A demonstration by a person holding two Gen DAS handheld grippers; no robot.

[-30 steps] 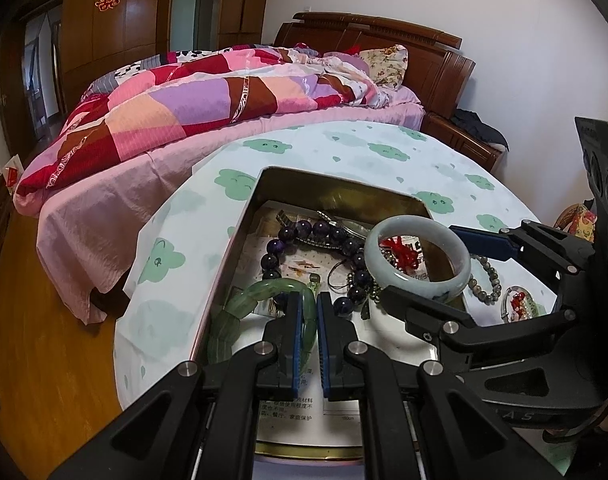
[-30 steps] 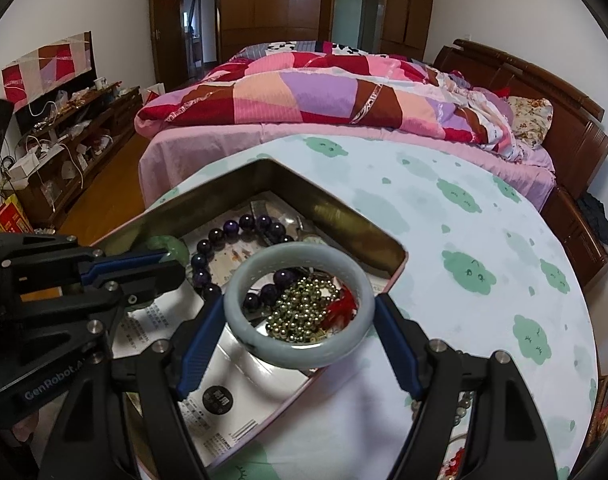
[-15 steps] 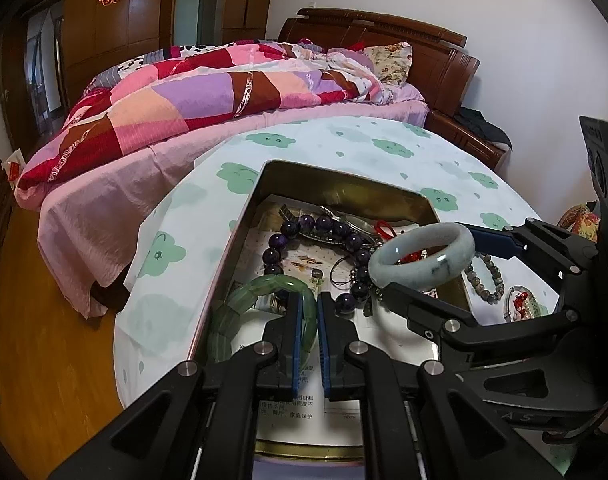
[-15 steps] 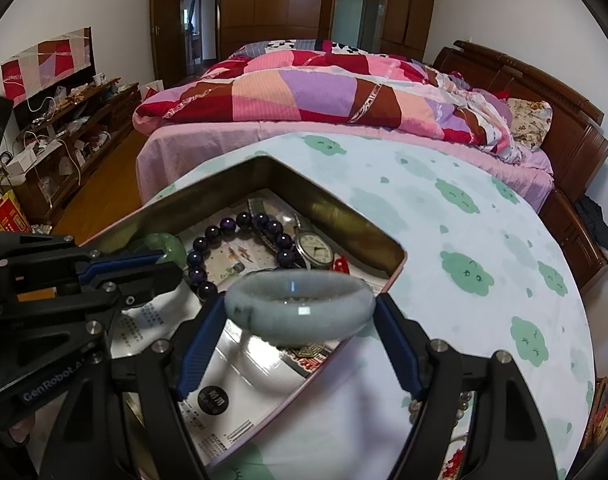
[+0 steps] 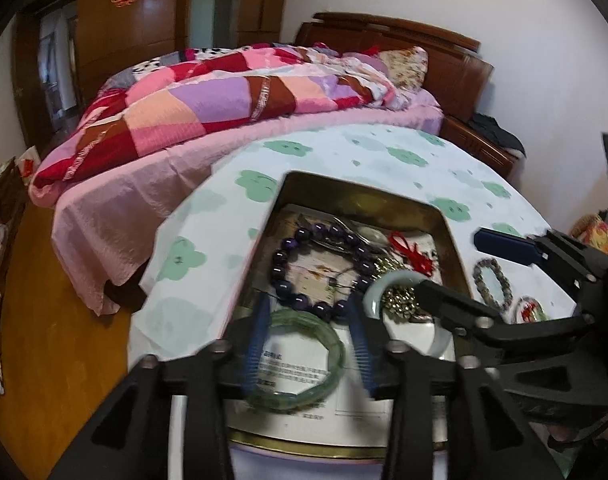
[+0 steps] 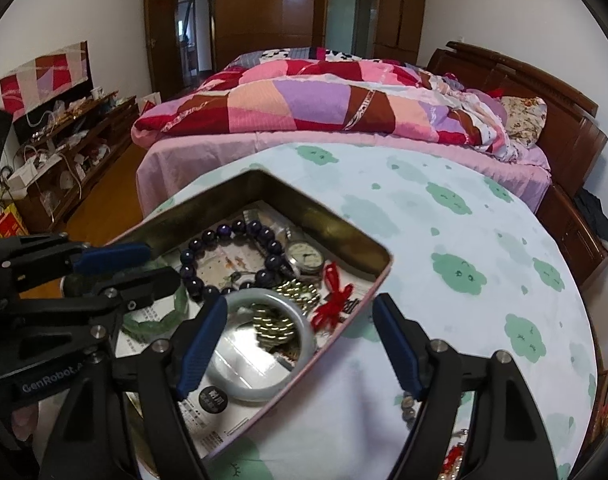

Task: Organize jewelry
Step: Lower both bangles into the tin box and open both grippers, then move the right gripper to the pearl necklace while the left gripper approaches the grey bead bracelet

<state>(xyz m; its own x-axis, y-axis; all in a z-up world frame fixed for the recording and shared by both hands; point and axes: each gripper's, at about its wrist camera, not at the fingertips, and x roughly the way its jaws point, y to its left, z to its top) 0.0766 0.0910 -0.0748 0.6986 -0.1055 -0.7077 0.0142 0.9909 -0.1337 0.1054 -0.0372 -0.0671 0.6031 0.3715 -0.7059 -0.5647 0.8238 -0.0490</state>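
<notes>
An open gold tin [image 6: 324, 220] on the round table holds the jewelry. My left gripper [image 5: 308, 344] hovers low over the tin's near end with its jaws opening. A green bangle [image 5: 296, 356] lies flat on the paper between its blue fingers, free of the pads. My right gripper [image 6: 300, 344] stands wide over the tin's corner. A pale jade bangle [image 6: 248, 392] rests inside the tin against its left finger, clear of the right one. Also in the tin are a purple bead bracelet [image 6: 232, 228], a watch [image 6: 306, 258], gold beads [image 6: 272, 324] and a red knot [image 6: 336, 304].
The table wears a cloud-print cloth [image 6: 464, 240]. A grey bead bracelet [image 5: 494, 284] and a small red-and-clear piece [image 5: 528, 310] lie on it right of the tin. A bed with a patchwork quilt [image 6: 324, 100] stands just beyond the table's far edge.
My left gripper opened and the green bangle dropped flat into the tin. The right gripper tipped the jade bangle down, let it go, and it now lies in the tin.
</notes>
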